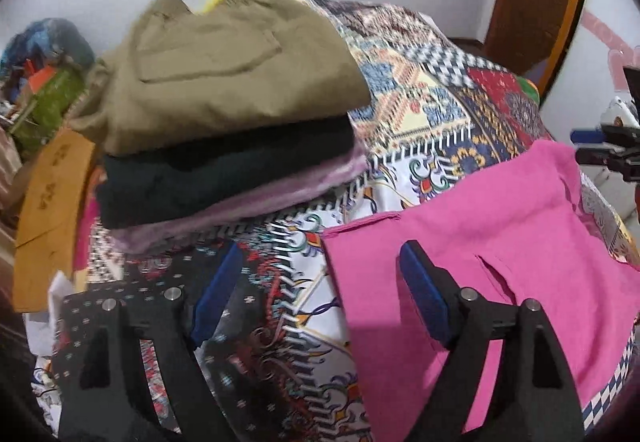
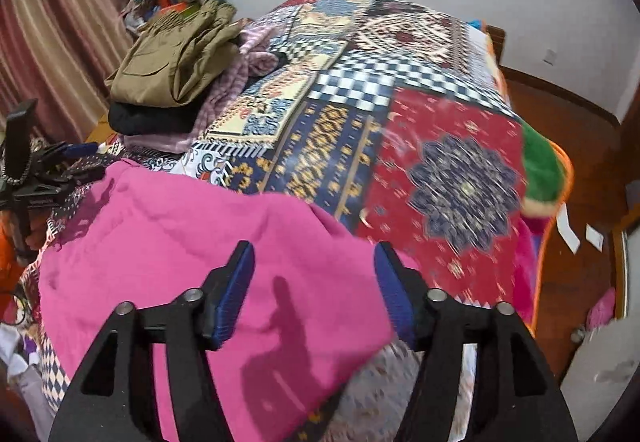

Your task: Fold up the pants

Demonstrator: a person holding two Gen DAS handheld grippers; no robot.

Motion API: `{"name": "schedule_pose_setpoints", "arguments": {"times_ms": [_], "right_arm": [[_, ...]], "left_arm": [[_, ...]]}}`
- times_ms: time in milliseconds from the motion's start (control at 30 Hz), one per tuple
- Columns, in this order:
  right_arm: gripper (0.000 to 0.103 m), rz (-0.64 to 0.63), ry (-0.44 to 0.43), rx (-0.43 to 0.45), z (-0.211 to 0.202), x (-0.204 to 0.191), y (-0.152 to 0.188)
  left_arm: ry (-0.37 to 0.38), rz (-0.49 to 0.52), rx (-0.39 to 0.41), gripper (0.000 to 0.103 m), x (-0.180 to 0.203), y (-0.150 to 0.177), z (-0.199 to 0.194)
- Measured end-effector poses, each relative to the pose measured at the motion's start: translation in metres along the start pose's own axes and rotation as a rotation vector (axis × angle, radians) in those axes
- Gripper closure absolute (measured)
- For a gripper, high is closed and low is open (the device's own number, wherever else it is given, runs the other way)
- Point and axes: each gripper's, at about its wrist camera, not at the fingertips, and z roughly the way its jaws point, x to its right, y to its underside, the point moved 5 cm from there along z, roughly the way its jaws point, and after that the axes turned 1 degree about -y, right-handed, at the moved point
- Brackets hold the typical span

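The pink pants (image 1: 488, 242) lie folded flat on the patterned bedspread (image 1: 420, 101), at the right in the left wrist view and at the lower left in the right wrist view (image 2: 208, 250). My left gripper (image 1: 320, 282) is open and empty, above the pants' left edge and the bedspread. My right gripper (image 2: 314, 282) is open and empty, above the pants' right edge. The right gripper also shows at the right rim of the left wrist view (image 1: 608, 149). The left gripper shows at the left rim of the right wrist view (image 2: 52, 169).
A stack of folded clothes stands at the back left of the bed, with olive pants (image 1: 232, 69) on top, a black garment (image 1: 224, 169) and a lilac one beneath; it also shows in the right wrist view (image 2: 176, 61). A brown envelope (image 1: 48, 201) lies left. Wooden floor (image 2: 568, 145) lies right.
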Motion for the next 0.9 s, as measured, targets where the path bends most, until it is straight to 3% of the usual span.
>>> {"name": "schedule_pose_setpoints", "arguments": {"times_ms": [167, 300, 400, 600, 767, 900], "right_arm": [[0.041, 0.019, -0.054, -0.005, 0.019, -0.002, -0.01], [0.045, 0.023, -0.085, -0.065, 0.036, -0.007, -0.007], [0.062, -0.007, -0.088, -0.093, 0.043, -0.014, -0.002], [0.088, -0.004, -0.073, -0.031, 0.04, -0.016, -0.003], [0.092, 0.072, -0.072, 0.064, 0.031, -0.002, -0.007], [0.092, 0.101, -0.022, 0.137, 0.022, 0.007, -0.011]], "left_arm": [[-0.019, 0.028, -0.027, 0.023, 0.011, -0.001, 0.017], [0.02, 0.031, -0.05, 0.044, 0.017, 0.0, 0.022], [0.054, 0.021, -0.06, 0.056, 0.02, 0.002, 0.023], [0.015, 0.045, -0.045, 0.058, 0.025, 0.005, 0.022], [-0.019, 0.076, -0.035, 0.058, 0.028, 0.008, 0.023], [-0.036, 0.091, -0.033, 0.058, 0.029, 0.009, 0.025]]}}
